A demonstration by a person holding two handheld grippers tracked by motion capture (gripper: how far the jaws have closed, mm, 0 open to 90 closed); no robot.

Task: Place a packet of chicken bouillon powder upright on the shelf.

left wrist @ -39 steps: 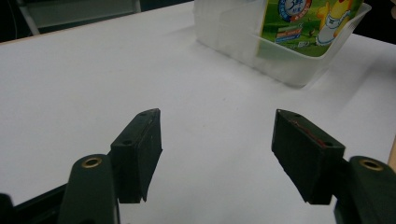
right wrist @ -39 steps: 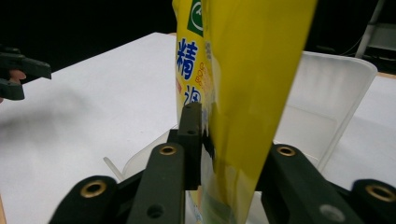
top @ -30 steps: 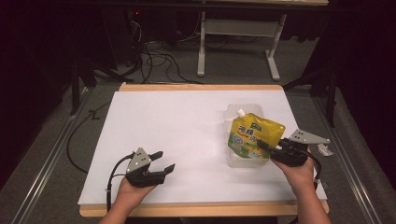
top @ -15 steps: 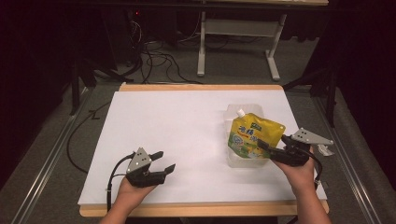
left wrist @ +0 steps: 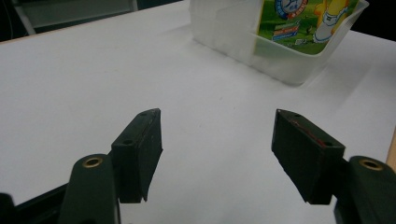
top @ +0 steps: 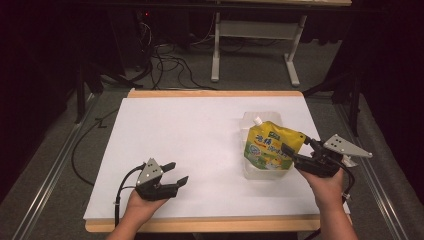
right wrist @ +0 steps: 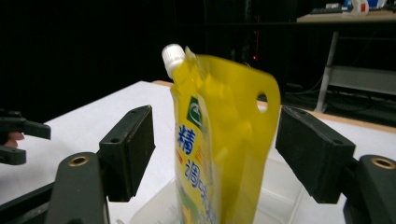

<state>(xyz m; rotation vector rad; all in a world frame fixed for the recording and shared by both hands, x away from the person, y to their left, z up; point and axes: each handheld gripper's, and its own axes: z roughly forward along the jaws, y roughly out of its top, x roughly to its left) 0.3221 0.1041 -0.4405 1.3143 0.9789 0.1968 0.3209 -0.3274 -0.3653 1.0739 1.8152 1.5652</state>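
Big white bench (top: 200, 150) with a wooden rim, seen from above.

Near its right edge, closer to the front than the back: a clear plastic tub (top: 260, 172). Inside the tub: a yellow pouch (top: 267, 147) with a white cap (top: 258, 120), standing up on its bottom, cap end toward the back edge.

By the right edge, just beside the pouch: right claw (top: 286, 153) in a hand (top: 327, 185). 2 black jaws wide apart, just been opening. Pouch between the jaws, pads not pressing on it, a gap on each side.

Near the front edge, left of the middle: left claw (top: 177, 172) in a hand (top: 142, 205). Jaws wide apart, holding nothing, bare white bench between them, well apart from the tub.
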